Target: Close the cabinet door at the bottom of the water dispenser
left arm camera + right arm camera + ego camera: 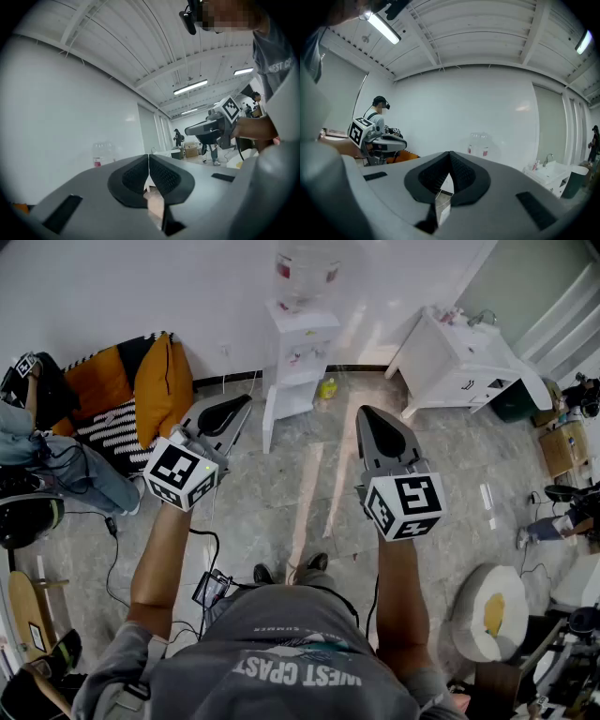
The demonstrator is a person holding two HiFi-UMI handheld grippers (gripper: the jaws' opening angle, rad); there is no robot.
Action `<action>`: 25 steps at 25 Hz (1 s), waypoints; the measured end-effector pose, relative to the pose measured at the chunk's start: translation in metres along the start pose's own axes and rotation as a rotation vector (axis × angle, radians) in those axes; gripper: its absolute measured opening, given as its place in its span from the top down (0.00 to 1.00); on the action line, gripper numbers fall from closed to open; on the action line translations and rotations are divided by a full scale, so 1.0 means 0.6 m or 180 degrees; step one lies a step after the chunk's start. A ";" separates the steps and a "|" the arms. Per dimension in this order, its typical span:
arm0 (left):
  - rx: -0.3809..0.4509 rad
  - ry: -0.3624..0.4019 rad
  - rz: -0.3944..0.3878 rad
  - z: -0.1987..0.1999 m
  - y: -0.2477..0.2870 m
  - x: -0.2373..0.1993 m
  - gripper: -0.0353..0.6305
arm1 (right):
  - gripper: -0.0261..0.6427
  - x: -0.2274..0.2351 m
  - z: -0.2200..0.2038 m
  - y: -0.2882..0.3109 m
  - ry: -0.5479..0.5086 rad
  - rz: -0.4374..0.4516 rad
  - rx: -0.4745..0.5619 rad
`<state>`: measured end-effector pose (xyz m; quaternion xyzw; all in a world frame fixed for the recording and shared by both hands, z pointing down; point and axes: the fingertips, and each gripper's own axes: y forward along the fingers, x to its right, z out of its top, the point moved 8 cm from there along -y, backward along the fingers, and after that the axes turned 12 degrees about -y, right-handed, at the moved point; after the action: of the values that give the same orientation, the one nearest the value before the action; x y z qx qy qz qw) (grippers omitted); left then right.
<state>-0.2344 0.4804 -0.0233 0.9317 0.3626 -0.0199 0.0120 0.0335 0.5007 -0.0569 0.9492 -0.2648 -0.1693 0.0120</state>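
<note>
The white water dispenser [302,348] stands against the far wall with a clear bottle [305,273] on top. Its bottom cabinet door [270,420] is swung open to the left, and a yellow object [326,388] shows in the open compartment. My left gripper [246,401] is held level over the floor, short of the door and a little to its left, shut and empty. My right gripper [366,412] is to the right of the dispenser, also shut with nothing in it. The bottle [104,152] shows faintly in the left gripper view and above the closed jaws in the right gripper view [479,144].
Orange and striped cushions [141,390] lie at the left wall, beside a seated person [56,465]. A white sink cabinet [464,357] stands at the right. Cables [202,549] trail on the floor near my feet. A round white object [492,610] sits at lower right.
</note>
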 end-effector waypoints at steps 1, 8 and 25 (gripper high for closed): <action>0.0007 0.0000 0.0000 -0.001 0.000 -0.001 0.92 | 0.92 0.001 0.000 0.001 -0.0004 -0.0003 0.0006; 0.0015 -0.0016 -0.0010 -0.006 0.004 -0.004 0.92 | 0.92 0.005 -0.001 0.003 -0.0012 -0.0038 0.0005; -0.0036 0.0002 -0.0046 -0.011 0.027 -0.018 0.92 | 0.92 0.030 -0.015 0.025 0.0178 -0.0065 0.0077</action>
<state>-0.2312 0.4612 -0.0161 0.9289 0.3694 -0.0177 0.0170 0.0436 0.4781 -0.0523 0.9564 -0.2567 -0.1395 0.0061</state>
